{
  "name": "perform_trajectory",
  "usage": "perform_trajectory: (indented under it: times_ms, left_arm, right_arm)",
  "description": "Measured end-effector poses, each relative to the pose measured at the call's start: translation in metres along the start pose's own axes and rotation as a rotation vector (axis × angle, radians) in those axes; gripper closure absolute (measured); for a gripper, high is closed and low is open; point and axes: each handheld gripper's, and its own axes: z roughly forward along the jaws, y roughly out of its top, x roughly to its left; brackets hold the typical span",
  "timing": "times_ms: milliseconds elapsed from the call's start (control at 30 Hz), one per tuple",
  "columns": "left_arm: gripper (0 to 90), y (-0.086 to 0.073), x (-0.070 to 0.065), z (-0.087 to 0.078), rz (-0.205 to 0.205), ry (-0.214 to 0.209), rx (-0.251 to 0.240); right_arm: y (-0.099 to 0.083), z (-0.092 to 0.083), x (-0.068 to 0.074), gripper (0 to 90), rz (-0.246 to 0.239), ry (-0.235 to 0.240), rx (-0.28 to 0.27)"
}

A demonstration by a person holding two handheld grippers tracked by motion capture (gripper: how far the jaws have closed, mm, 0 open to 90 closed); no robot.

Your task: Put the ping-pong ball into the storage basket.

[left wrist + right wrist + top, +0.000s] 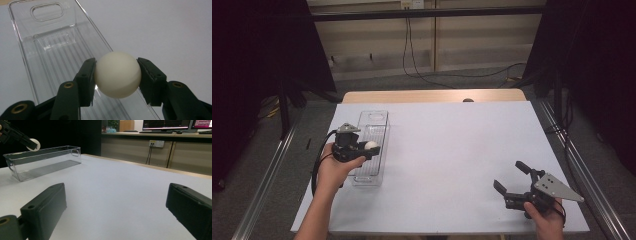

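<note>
The left tool (116, 75) pinches the ball (117, 74) seemingly above the bin's (50, 50) rim, so a careless release could bounce it onto the counter (452, 150); the right tool (514, 182) gapes empty.

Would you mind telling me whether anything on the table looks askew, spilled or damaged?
Nothing stands out. The clear bin sits upright and intact on the white table, and the left claw holds the white ball above it.
</note>
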Motion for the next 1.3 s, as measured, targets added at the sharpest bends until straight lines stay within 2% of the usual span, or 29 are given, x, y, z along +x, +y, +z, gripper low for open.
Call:
perform_trajectory:
  times_ms: [233, 333, 433, 500, 533, 567, 600, 633, 667, 767, 800, 1033, 1167, 1300]
  left_arm:
    - [51.1, -0.001, 0.003, 0.001, -0.015, 0.013, -0.008]
    - [51.1, -0.002, 0.004, 0.001, 0.003, 0.026, 0.000]
    - [48.7, -0.004, 0.005, 0.002, -0.013, 0.039, -0.016]
    - [38.6, -0.005, 0.007, 0.002, -0.016, 0.058, -0.037]
    - [37.6, -0.006, 0.007, 0.001, -0.019, 0.073, -0.045]
    - [36.7, -0.007, 0.007, 0.001, -0.031, 0.066, -0.068]
    - [34.2, -0.007, 0.008, 0.000, -0.019, 0.068, -0.063]
    - [32.9, -0.008, 0.006, -0.001, -0.027, 0.062, -0.080]
    - [32.7, -0.008, 0.006, -0.002, -0.012, 0.067, -0.078]
    - [27.6, -0.010, 0.003, -0.003, -0.016, 0.061, -0.107]
    - [27.4, -0.011, 0.002, -0.004, -0.006, 0.063, -0.115]
    - [23.1, -0.021, -0.003, -0.008, -0.009, 0.064, -0.182]
    - [20.0, -0.026, -0.006, -0.012, -0.007, 0.056, -0.233]
    - [19.3, -0.032, -0.010, -0.016, -0.010, 0.047, -0.279]
  right_arm:
    - [0.000, 0.000, 0.000, 2.7, 0.003, -0.003, -0.002]
    - [0.000, 0.000, 0.000, 2.7, 0.006, -0.001, 0.000]
    - [0.000, 0.000, 0.000, 2.7, 0.001, 0.003, -0.004]
    - [0.000, 0.000, -0.001, 2.7, 0.001, 0.004, 0.002]
    - [0.000, 0.000, -0.001, 2.7, 0.001, 0.004, 0.001]
    - [0.000, 0.000, -0.001, 2.7, 0.002, 0.004, 0.001]
    - [0.000, 0.000, -0.001, 2.7, 0.003, 0.005, 0.000]
    - [0.000, 0.000, -0.001, 2.7, 0.008, 0.000, -0.003]
    - [0.000, 0.000, -0.001, 2.7, 0.007, 0.000, -0.003]
    - [-0.001, 0.000, -0.001, 2.7, 0.003, 0.003, 0.000]
    - [-0.001, -0.001, -0.002, 2.7, 0.000, 0.005, 0.001]
    - [0.000, -0.003, -0.001, 2.7, 0.005, 0.000, -0.003]
    - [0.000, -0.002, 0.000, 2.7, 0.001, 0.010, 0.002]
    - [0.000, -0.002, 0.001, 2.7, 0.003, 0.001, -0.003]
